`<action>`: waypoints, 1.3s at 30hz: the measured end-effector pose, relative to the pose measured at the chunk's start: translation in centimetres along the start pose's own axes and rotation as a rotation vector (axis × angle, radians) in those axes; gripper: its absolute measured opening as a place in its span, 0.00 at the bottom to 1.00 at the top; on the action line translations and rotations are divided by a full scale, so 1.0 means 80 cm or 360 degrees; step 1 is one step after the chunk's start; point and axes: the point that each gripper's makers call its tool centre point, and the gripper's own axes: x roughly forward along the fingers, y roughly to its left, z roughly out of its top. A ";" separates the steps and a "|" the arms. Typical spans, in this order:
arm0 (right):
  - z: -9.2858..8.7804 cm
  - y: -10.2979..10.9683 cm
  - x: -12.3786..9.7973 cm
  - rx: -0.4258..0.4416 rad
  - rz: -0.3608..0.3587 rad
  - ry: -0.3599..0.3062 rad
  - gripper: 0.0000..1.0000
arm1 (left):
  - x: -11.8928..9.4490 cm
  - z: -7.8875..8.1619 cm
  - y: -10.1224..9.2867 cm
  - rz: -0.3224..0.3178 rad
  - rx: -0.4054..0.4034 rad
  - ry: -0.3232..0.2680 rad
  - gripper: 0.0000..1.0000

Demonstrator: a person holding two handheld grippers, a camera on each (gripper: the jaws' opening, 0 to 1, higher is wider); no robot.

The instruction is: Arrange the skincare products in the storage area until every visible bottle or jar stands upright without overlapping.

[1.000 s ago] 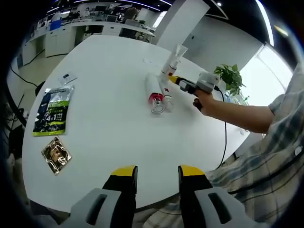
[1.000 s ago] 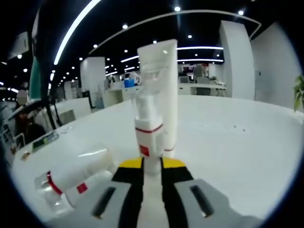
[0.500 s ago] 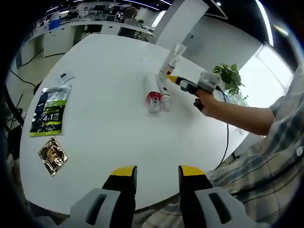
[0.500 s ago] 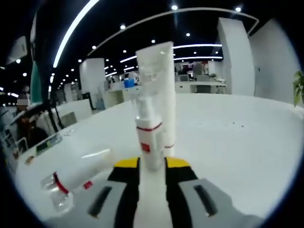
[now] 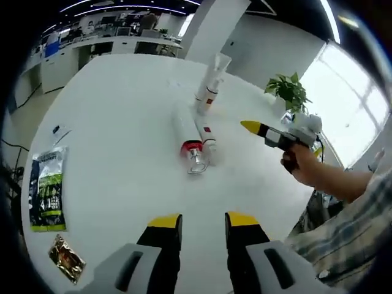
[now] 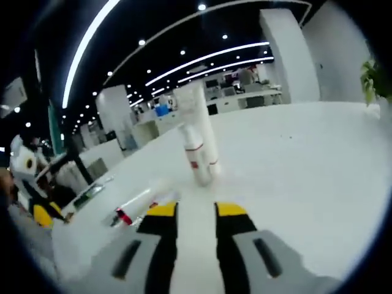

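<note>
We see a white pump bottle (image 5: 207,98) with a red band standing upright on the counter (image 5: 122,153), just in front of a tall white tube (image 5: 218,64), also upright. Nearer us two more white containers lie on their sides, side by side: a thicker bottle (image 5: 187,144) with a red ring and clear cap, and a slimmer one (image 5: 206,138) with a small red label.

Both grippers, left (image 5: 195,222) and right (image 6: 188,210), hover with fingers parted, empty.
</note>
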 end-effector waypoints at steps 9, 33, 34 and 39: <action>-0.001 0.022 -0.076 0.0061 0.0027 -0.0051 0.32 | 0.059 0.054 -0.006 0.0023 0.0003 0.0033 0.35; -0.031 -0.040 -0.214 0.0112 -0.0323 -0.0087 0.28 | 0.179 0.107 0.026 0.0330 0.0201 0.0424 0.37; -0.031 -0.042 -0.220 0.0095 -0.0339 -0.0097 0.28 | 0.180 0.107 0.021 0.0350 0.0245 0.0418 0.35; -0.035 -0.049 -0.229 0.0105 -0.0373 -0.0095 0.28 | 0.175 0.105 0.024 0.0448 0.0407 0.0428 0.34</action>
